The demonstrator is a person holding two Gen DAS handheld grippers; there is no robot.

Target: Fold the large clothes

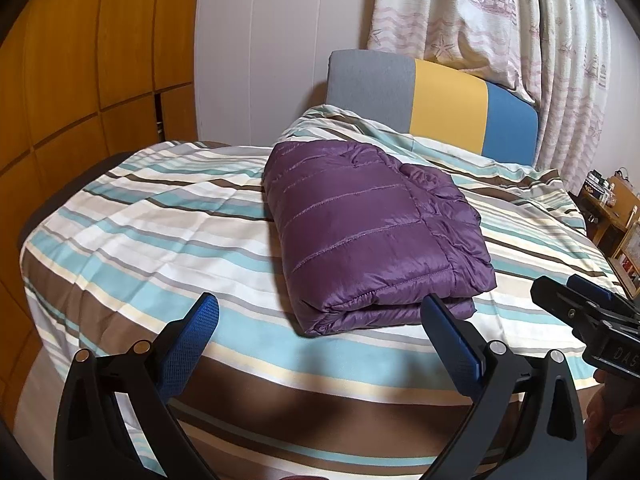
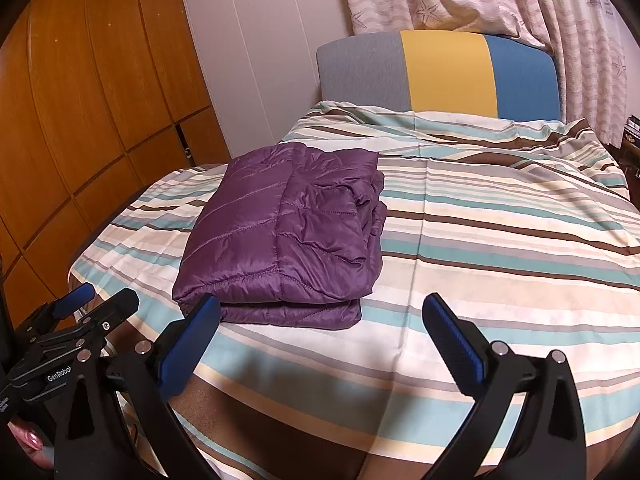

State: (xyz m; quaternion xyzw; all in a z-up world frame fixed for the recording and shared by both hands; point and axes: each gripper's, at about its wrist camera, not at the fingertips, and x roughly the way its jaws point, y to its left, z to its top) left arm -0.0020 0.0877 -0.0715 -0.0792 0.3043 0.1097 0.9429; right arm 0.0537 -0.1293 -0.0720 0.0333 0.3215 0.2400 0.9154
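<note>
Two tongs spread wide, left tongs [image 1: 320,320], right tongs [image 2: 320,320], above striped bedspread [image 1: 140,220], folded purple jacket [image 1: 360,224] ahead

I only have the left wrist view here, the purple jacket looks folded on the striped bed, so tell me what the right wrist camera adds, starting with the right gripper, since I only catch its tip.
Observer: The right gripper is wide open and empty, held over the near edge of the bed.
Operator: Is it touching the jacket?
Observer: Its left finger overlaps the purple jacket at the near corner in the image; I cannot tell whether they touch.
Operator: How does the jacket's right side look?
Observer: The folded layers are loose and rumpled along that edge, not flush.
Operator: And my own gripper from there?
Observer: The left gripper shows at lower left, short of the jacket; fingertips of a hand show below it.
</note>
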